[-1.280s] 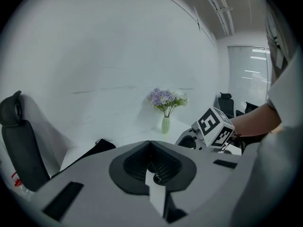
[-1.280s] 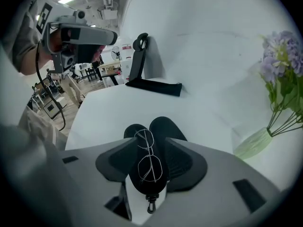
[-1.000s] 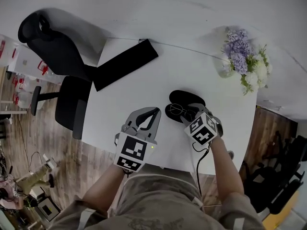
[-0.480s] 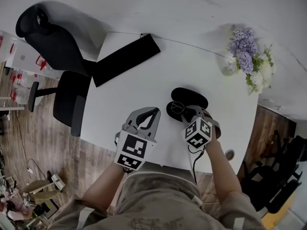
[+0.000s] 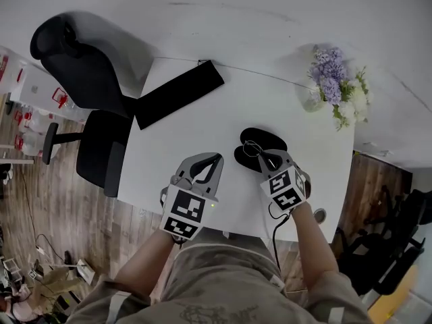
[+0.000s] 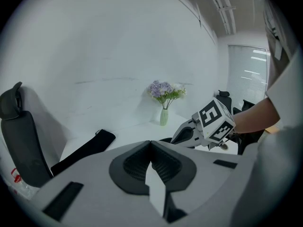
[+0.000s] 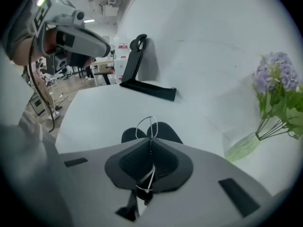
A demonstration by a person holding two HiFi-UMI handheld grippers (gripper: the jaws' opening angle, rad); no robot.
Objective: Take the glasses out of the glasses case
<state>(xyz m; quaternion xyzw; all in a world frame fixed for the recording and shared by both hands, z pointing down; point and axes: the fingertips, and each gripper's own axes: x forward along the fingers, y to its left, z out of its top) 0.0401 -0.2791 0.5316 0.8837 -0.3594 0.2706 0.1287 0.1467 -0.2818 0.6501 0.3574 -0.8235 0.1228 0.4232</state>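
Flower vase [image 5: 335,90] and black strip [image 5: 179,93] on table [image 5: 202,137]; chair [image 5: 88,79] beside.

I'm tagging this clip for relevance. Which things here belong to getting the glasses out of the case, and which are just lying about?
Part of the job:
- glasses, clamped in the right gripper
- open black glasses case on the white table

Just lying about:
- long black pouch
- vase of flowers
- office chair
- left gripper, shut and empty

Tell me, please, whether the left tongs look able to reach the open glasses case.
Probably yes: only bare table separates the left tongs from the glasses case, though the right tongs, gripping the glasses, crowd its near side.
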